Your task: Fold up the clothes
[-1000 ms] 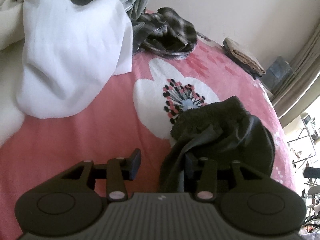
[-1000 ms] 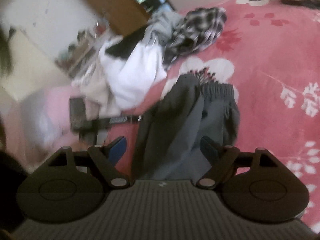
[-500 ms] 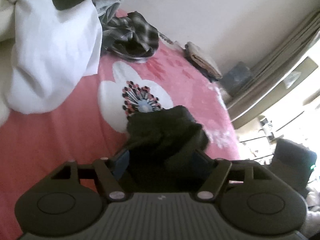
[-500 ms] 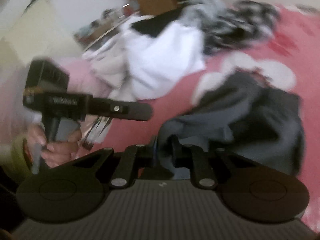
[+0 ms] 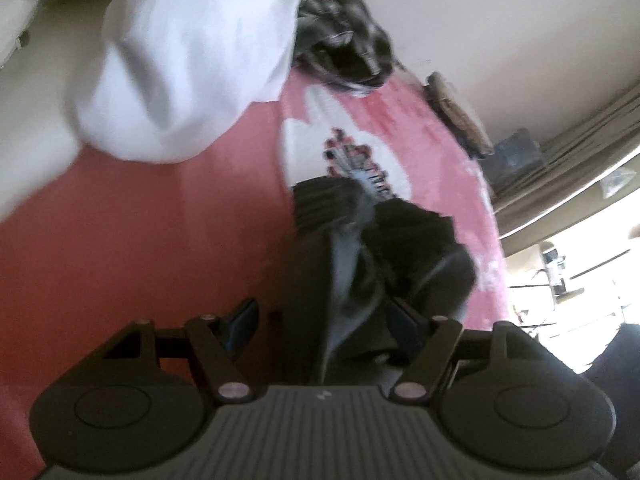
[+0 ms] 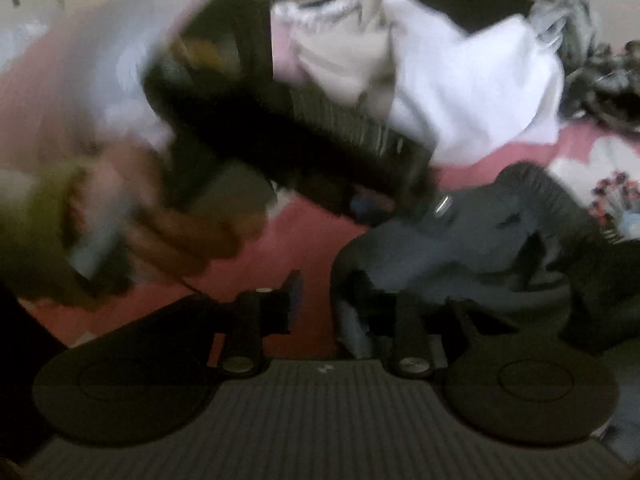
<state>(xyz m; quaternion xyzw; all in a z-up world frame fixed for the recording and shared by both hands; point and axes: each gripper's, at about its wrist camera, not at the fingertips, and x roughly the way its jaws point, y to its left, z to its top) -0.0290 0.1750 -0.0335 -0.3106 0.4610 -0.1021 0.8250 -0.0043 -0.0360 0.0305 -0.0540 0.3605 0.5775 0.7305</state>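
The dark grey garment (image 5: 360,264) lies bunched on the pink floral bedspread (image 5: 140,220), its ribbed waistband at the far end and its long axis running away from the left claw (image 5: 324,320). The near end passes between that claw's jaws, which stand apart; no pad is seen pressing the cloth. The right claw (image 6: 328,304) sits at the garment's (image 6: 460,248) near left edge; its jaws have just been opening, with a fold at the right finger, grip unclear through blur. The left claw appears better placed. A white garment (image 5: 192,60) lies beyond, apart.
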